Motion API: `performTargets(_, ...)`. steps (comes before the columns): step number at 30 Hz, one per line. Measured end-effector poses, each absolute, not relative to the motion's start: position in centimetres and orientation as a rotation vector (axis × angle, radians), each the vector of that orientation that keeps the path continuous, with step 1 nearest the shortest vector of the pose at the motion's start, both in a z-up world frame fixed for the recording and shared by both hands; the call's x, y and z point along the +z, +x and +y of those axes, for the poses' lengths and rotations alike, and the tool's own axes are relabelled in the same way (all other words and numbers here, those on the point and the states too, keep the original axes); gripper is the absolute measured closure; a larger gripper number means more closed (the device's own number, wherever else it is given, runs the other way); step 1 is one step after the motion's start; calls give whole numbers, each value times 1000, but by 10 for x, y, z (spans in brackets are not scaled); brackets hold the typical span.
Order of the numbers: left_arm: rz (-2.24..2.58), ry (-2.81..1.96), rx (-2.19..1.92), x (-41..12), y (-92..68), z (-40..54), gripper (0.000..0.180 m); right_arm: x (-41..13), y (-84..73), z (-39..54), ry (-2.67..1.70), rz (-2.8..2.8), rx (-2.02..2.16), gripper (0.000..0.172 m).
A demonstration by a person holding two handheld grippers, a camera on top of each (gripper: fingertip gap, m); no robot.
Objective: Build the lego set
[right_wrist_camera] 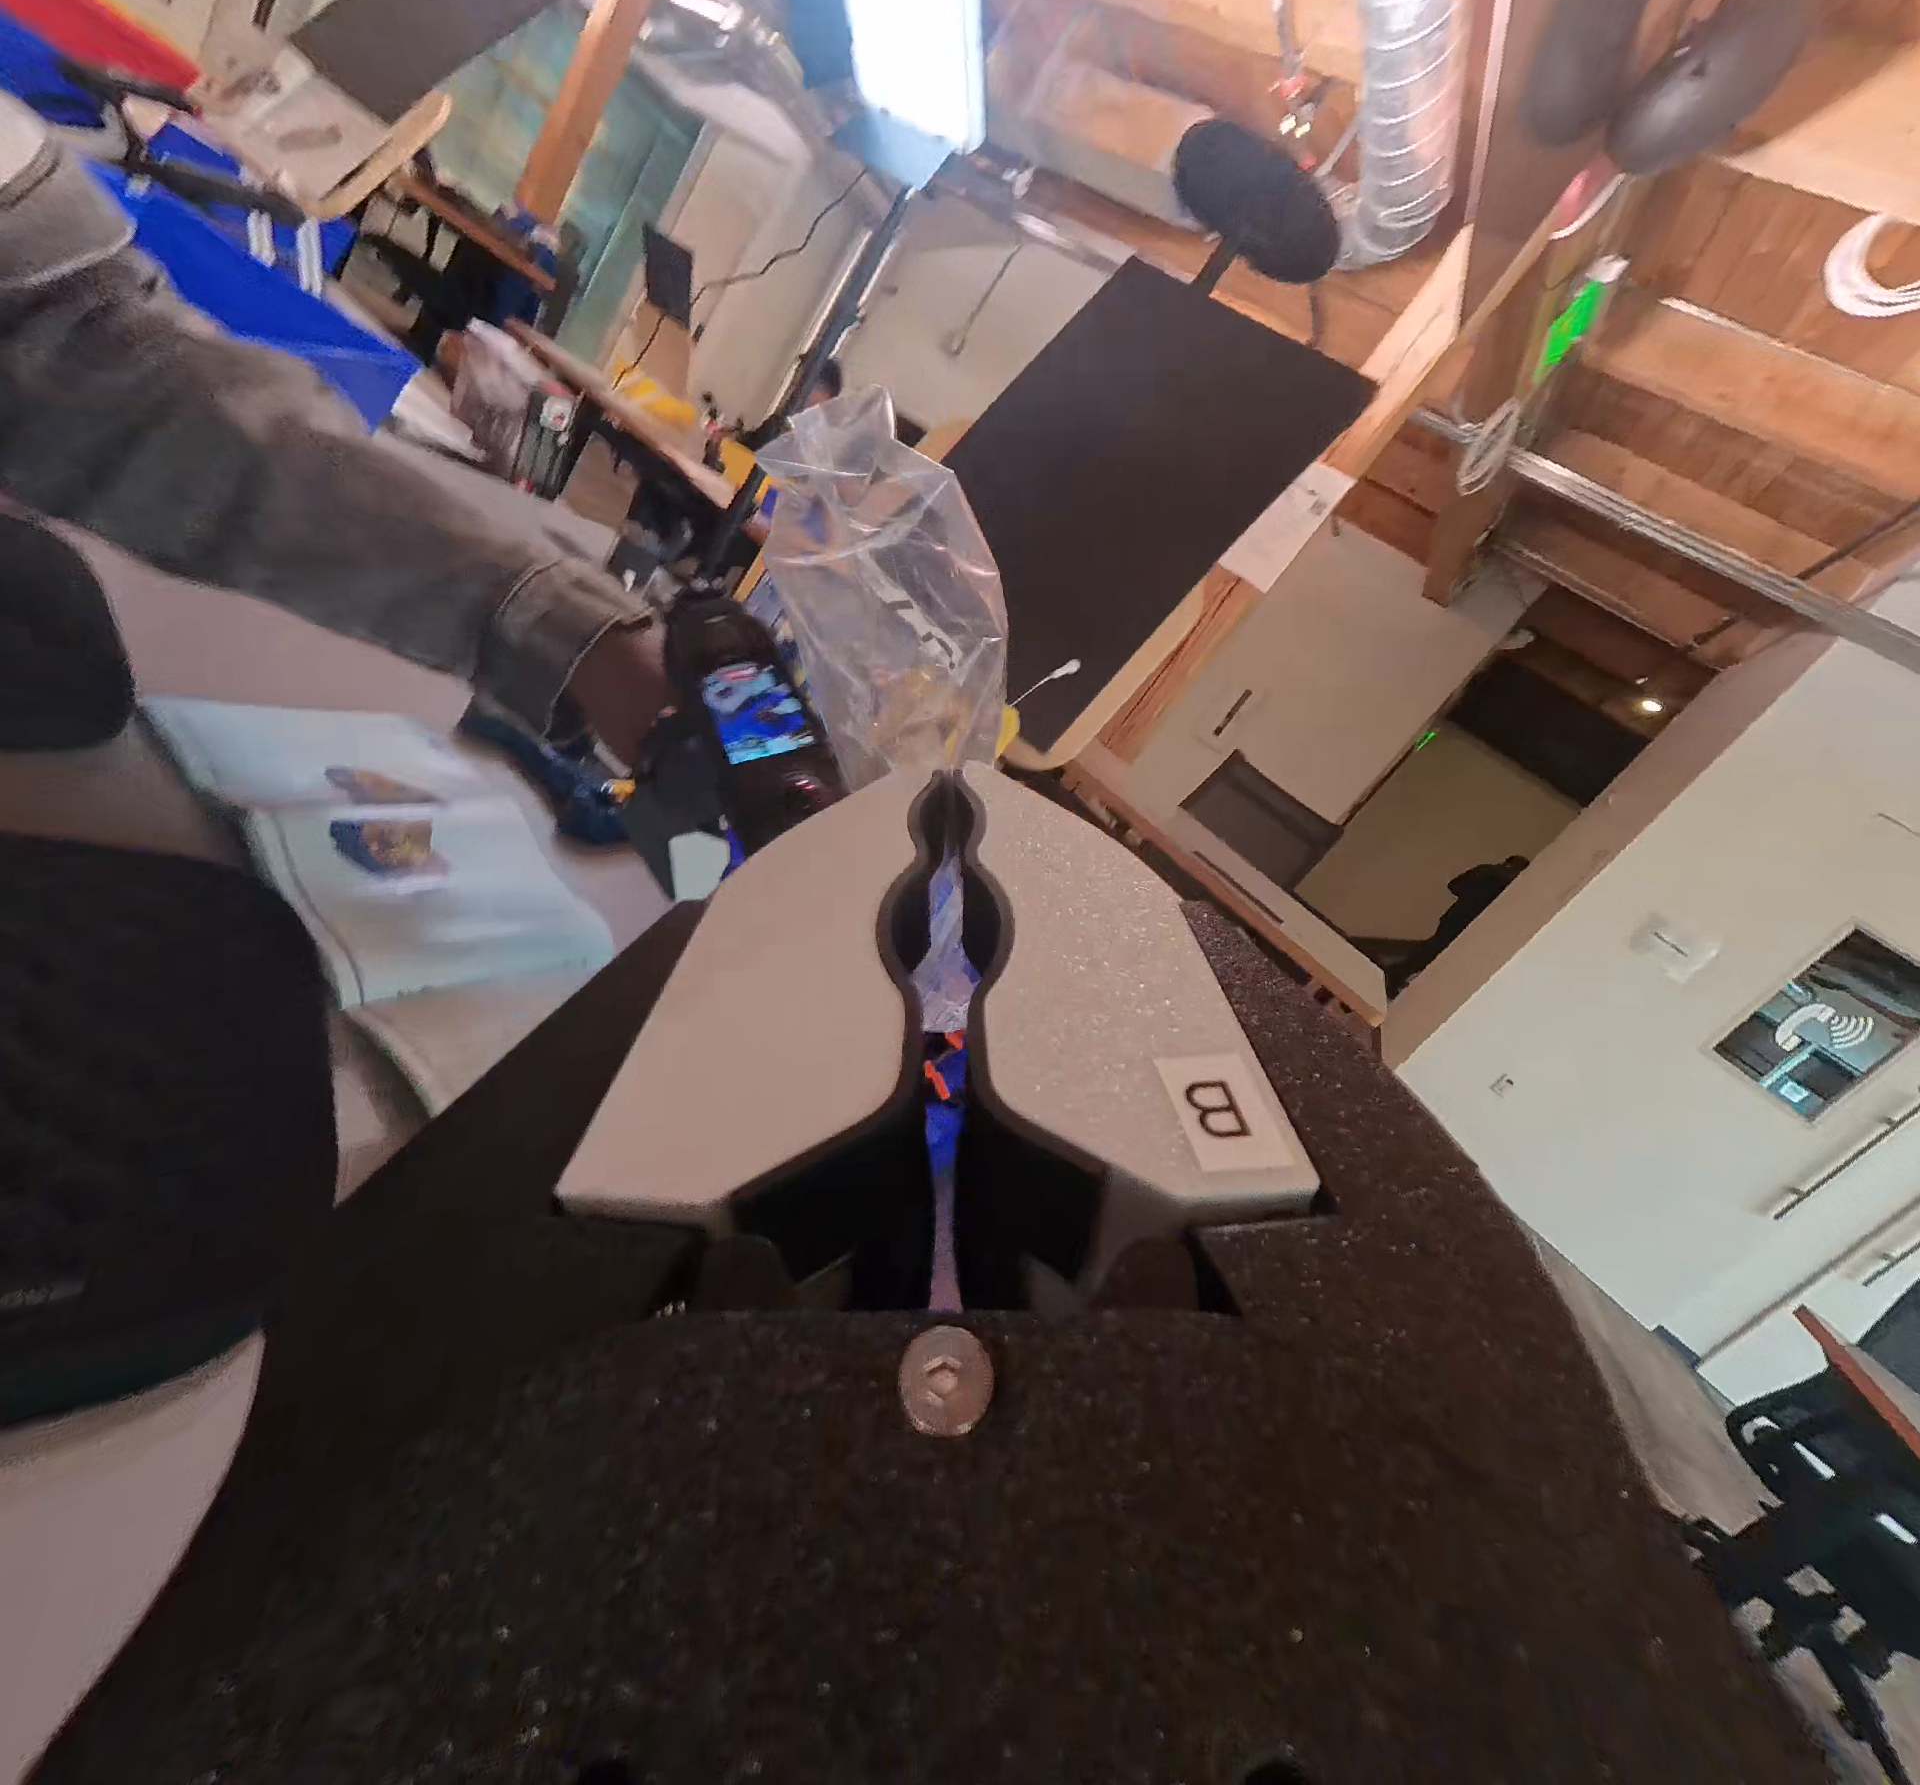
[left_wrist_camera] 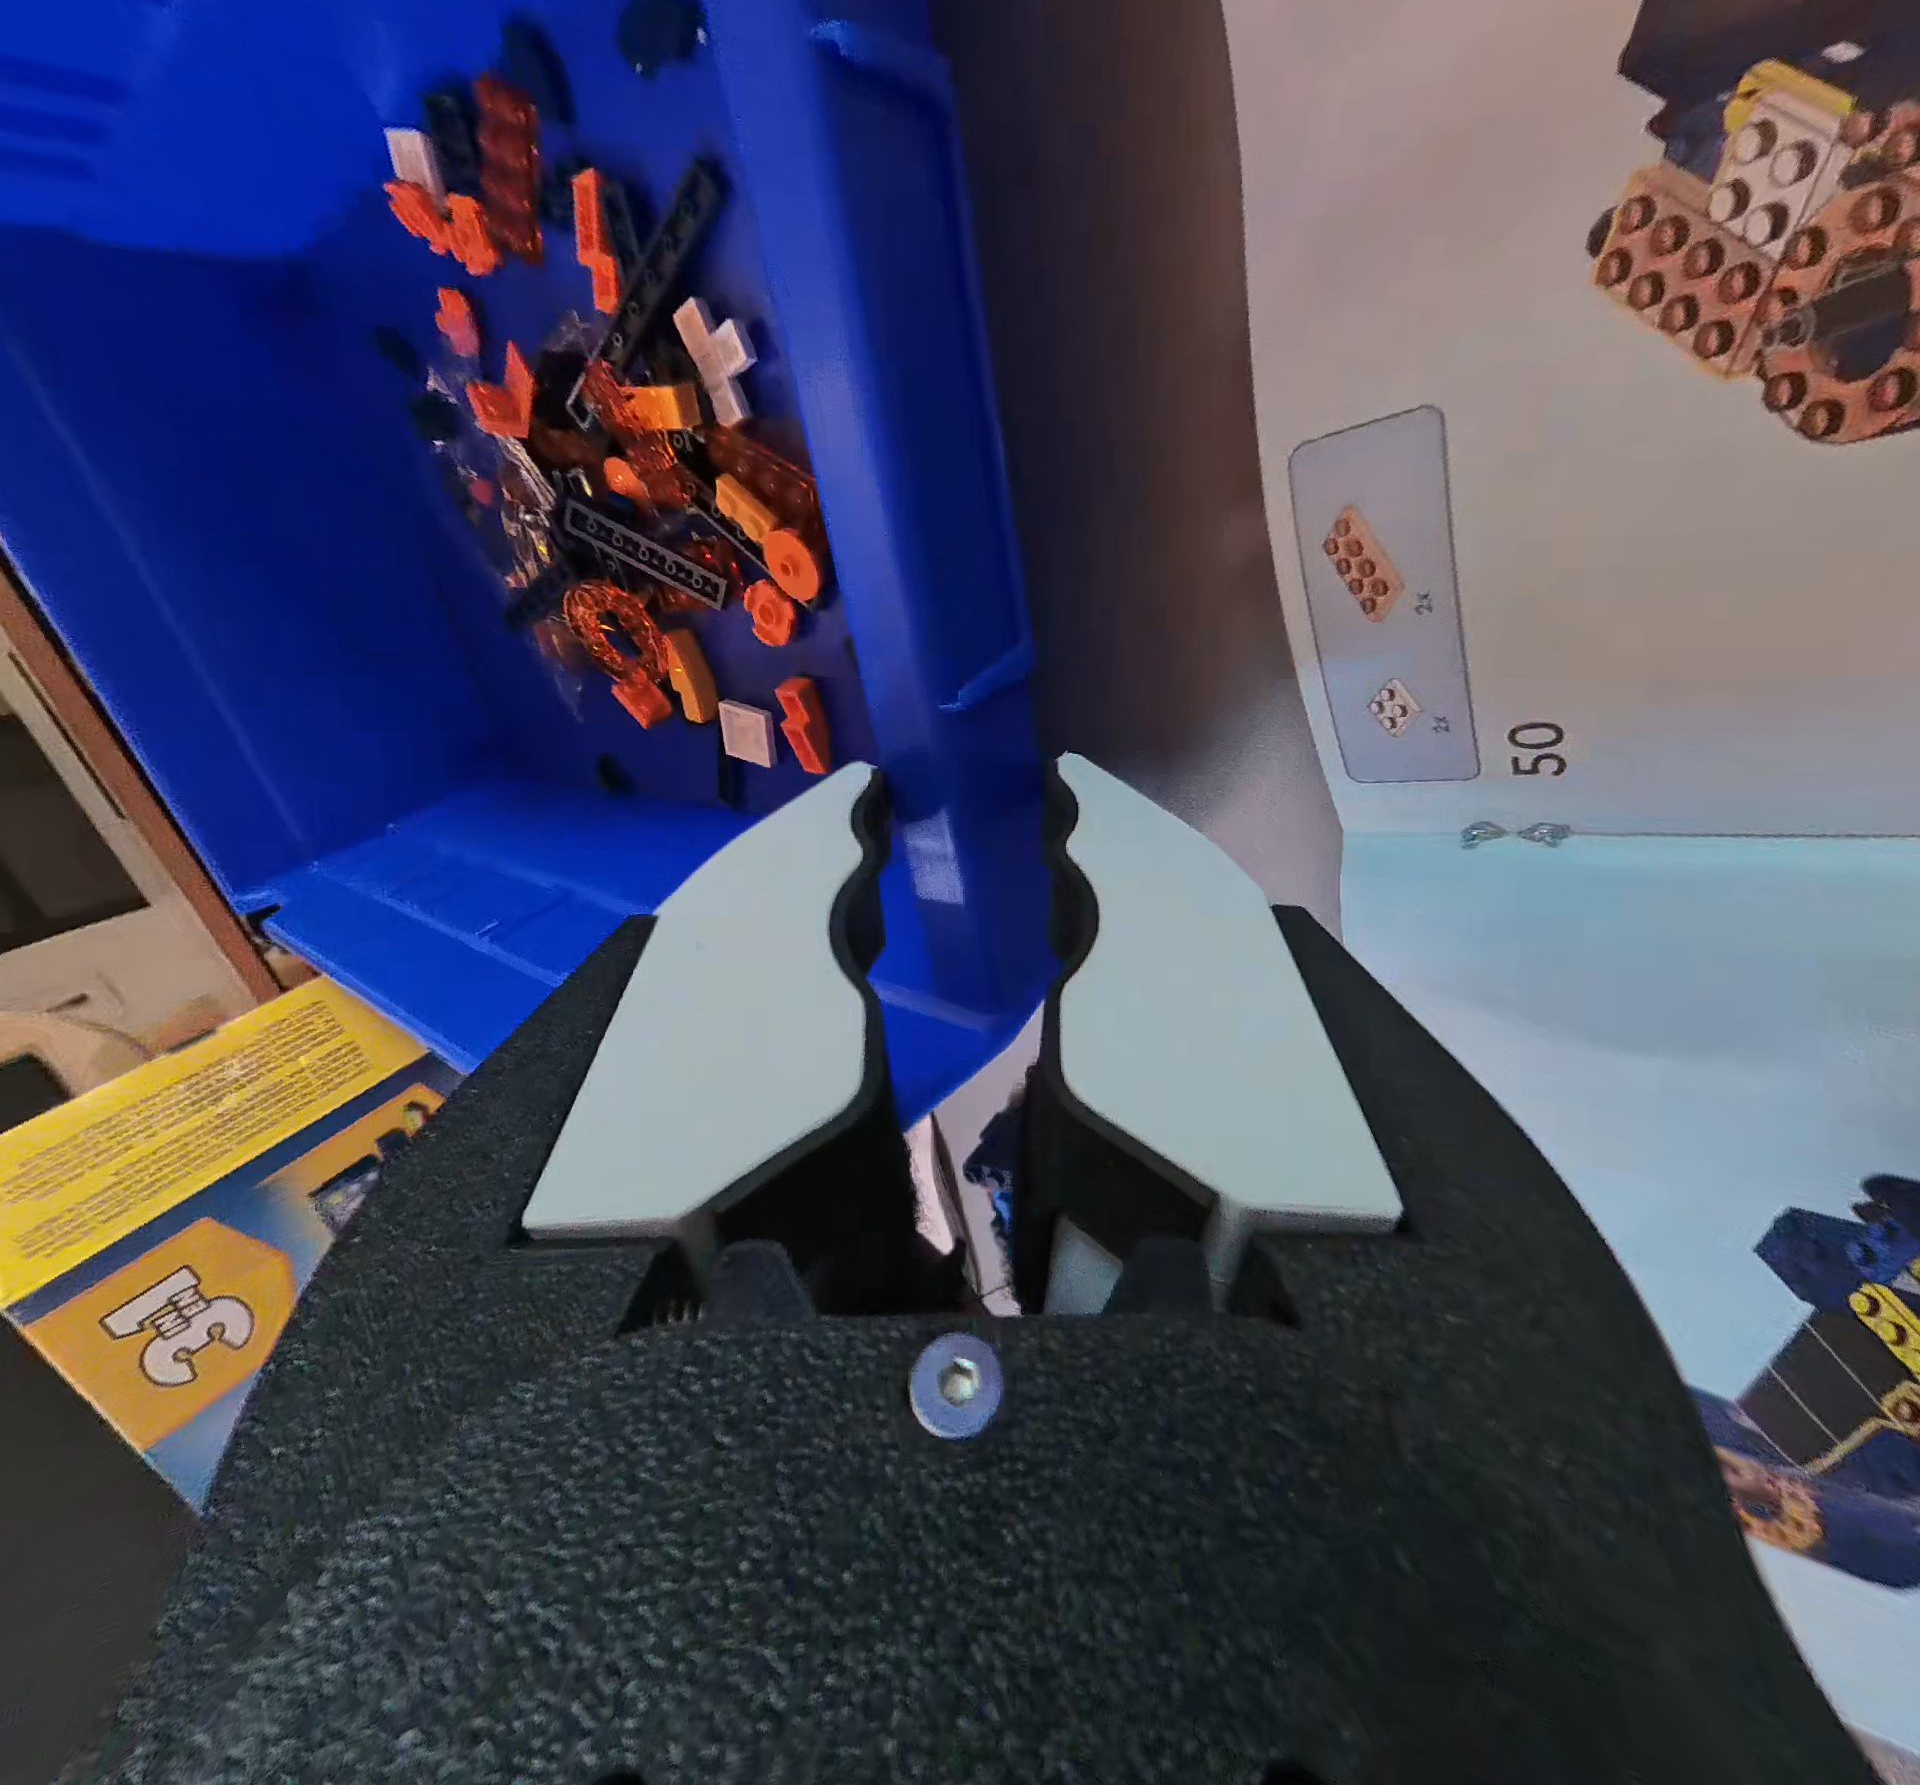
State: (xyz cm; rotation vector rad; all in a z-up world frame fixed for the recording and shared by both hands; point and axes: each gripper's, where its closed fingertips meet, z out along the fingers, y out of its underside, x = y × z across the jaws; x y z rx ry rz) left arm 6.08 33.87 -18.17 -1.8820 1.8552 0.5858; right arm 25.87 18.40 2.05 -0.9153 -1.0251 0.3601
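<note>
I am clamping my left tool (left_wrist_camera: 966, 790) on the side wall of the blue bin (left_wrist_camera: 914, 592), orange and black bricks (left_wrist_camera: 644, 447) heaped inside near that wall, and I judge a firm, level grip keeps them from sliding. My right tool (right_wrist_camera: 948, 785) is pinched together on a clear plastic bag (right_wrist_camera: 883, 592), raised above the surface (right_wrist_camera: 135, 1569), beside the open instruction booklet (left_wrist_camera: 1558, 956).

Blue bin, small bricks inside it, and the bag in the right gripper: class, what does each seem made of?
Blue bin: moulded plastic, likely rigid; glossy walls with ribs. Small bricks: hard plastic, by the studs and sharp edges; some orange ones look translucent. Bag: thin clear plastic film, crinkled, see-through.
</note>
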Motion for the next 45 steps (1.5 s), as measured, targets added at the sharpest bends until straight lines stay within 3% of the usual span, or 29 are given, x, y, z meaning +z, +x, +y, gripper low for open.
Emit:
performTargets(13,1806,-2058,130,-120,65,352,155,5,239,158,-993,-1427,12,172)
performTargets(20,1827,-2087,78,-104,67,357,155,-92,155,241,-928,-1769,-367,172)
performTargets(28,1838,-2089,72,-100,65,360,155,-167,130,353,-1023,-1823,-320,169)
performTargets(45,1837,-2041,57,-98,64,357,155,-185,128,402,-896,-1825,-455,171)
